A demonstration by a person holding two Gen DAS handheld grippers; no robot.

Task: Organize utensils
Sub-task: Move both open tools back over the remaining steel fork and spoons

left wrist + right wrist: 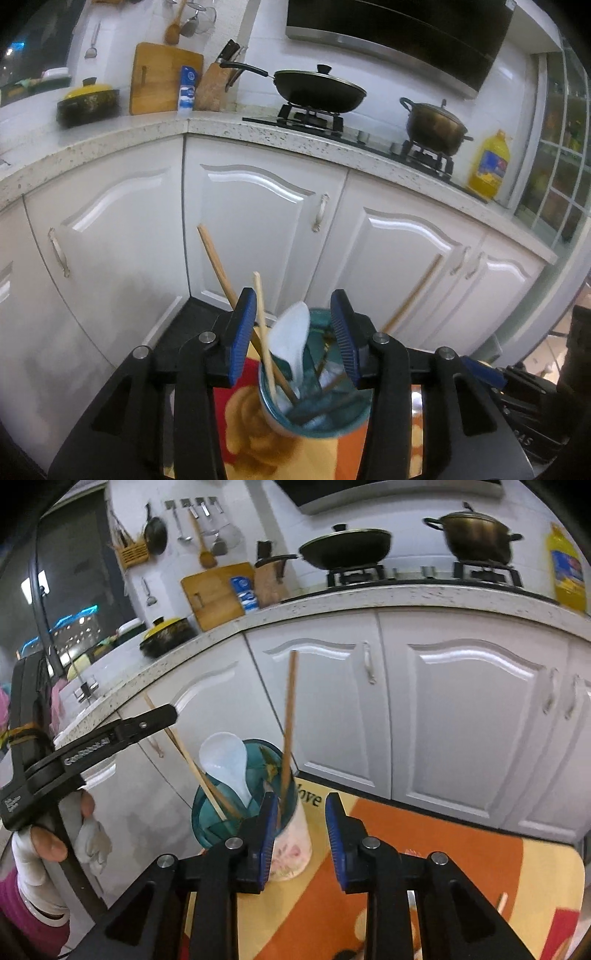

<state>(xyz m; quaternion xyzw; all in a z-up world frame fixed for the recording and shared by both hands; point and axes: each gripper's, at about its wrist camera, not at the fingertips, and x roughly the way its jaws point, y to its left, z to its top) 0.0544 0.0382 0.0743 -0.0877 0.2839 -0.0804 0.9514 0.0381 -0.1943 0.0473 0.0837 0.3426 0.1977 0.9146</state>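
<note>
The mat (pixel 369 812) reads "love".

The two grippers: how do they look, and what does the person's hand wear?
Both the left gripper and the right gripper have black linkage arms with silver pivot pins and ribbed blue finger pads. White lettering marks one arm. The hand wears a white glove under a magenta sleeve.

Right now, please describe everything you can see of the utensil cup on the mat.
The utensil cup is a tall round holder with a teal translucent rim and a pale, flower-printed wall, apparently plastic. It stands upright on the orange and yellow mat. Inside lean a white spoon and several wooden chopsticks. The left gripper is open over its mouth.
</note>
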